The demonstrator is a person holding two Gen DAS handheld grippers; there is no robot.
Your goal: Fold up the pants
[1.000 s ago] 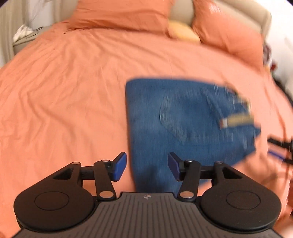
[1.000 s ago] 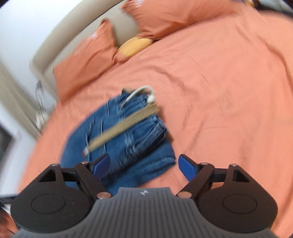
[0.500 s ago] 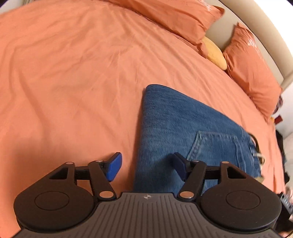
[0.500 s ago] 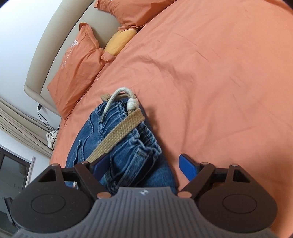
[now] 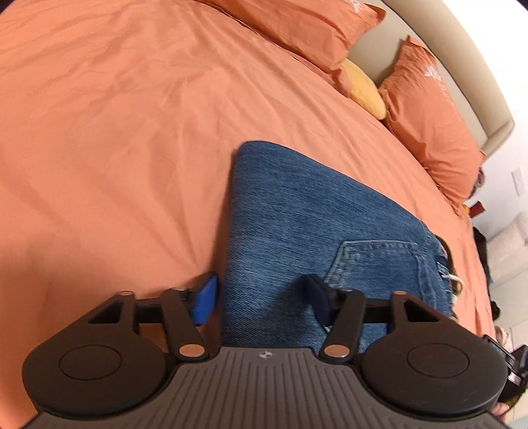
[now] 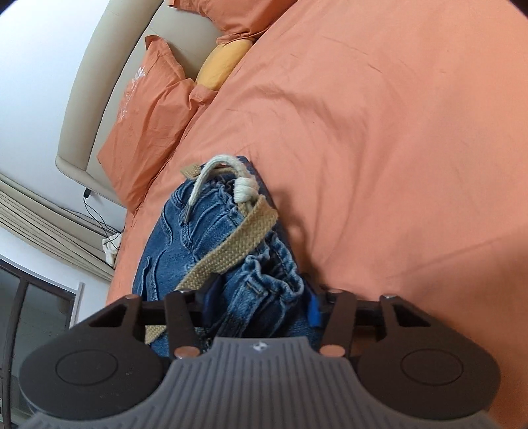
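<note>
While the jeans lie folded mid-bed, my left claw straddles their edge, apart; right claw clamps the bunched waistband. Denim: heavy, limp.

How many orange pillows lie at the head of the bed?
2: one orange pillow left of the yellow cushion, another right of it; more may be hidden.

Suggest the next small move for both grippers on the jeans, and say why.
Probably finish closing both, then lift together. The jaws have just been closing. The right gripper has the bunched waistband between its pads, seemingly touching. The left gripper straddles the jeans edge, one pad still on the bedsheet beside it. The jeans lie folded on the bed, so a firm two-point grip should come first.
</note>
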